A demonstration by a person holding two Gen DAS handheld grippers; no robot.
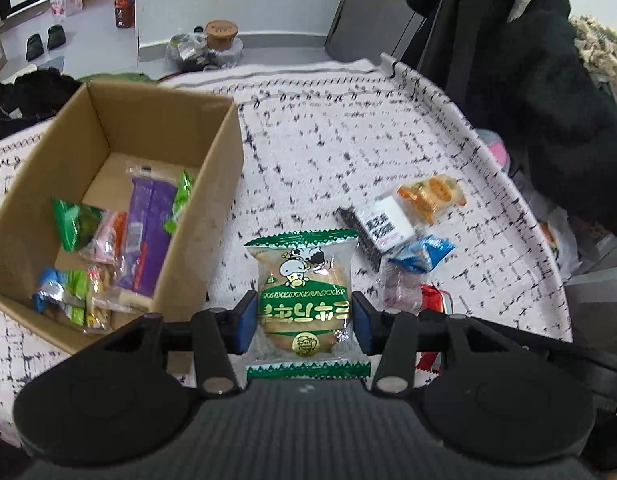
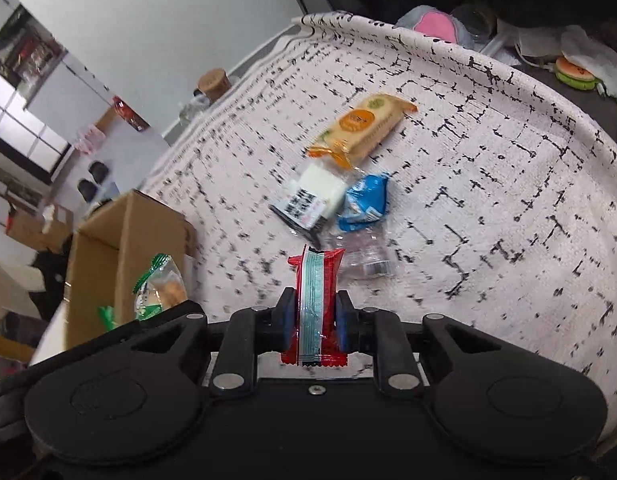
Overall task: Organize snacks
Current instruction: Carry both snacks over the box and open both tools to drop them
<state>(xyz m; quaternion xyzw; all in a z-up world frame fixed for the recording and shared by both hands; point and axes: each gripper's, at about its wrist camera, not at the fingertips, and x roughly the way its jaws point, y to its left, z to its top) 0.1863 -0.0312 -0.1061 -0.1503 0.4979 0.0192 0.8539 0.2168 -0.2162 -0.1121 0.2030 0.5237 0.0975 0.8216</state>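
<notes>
Left wrist view: we take the cardboard box [image 1: 120,184] as our landmark. It sits on the patterned cloth [image 1: 348,140] with several wrapped snacks already lying on its floor. Just right of the box, our left gripper [image 1: 304,320] pinches a green cookie packet [image 1: 304,300] across its width, the blue pads pressing both side edges. Further right of the box, still loose on the cloth, lie a black-and-white packet [image 1: 376,228], an orange biscuit pack [image 1: 432,196] and a blue wrapper [image 1: 420,256].

In the right wrist view, our right gripper [image 2: 314,316] is clamped narrowly on a red snack bar [image 2: 314,304], held on edge, well right of the box.

To do this step well, we judge that each packet should be carried over the box's open top before the pads let go, low enough that it drops among the others and not on the rim. The left one should go first, being nearer. We also keep the squeeze on the cookie light, since it likely crumbles.

The near wall of the box hides part of its contents. The loose packets are motion-blurred, their print unreadable. A clear wrapper [image 2: 364,260] beside the blue one is hard to identify, and the lower end of each held packet is cut off by the gripper bodies.
</notes>
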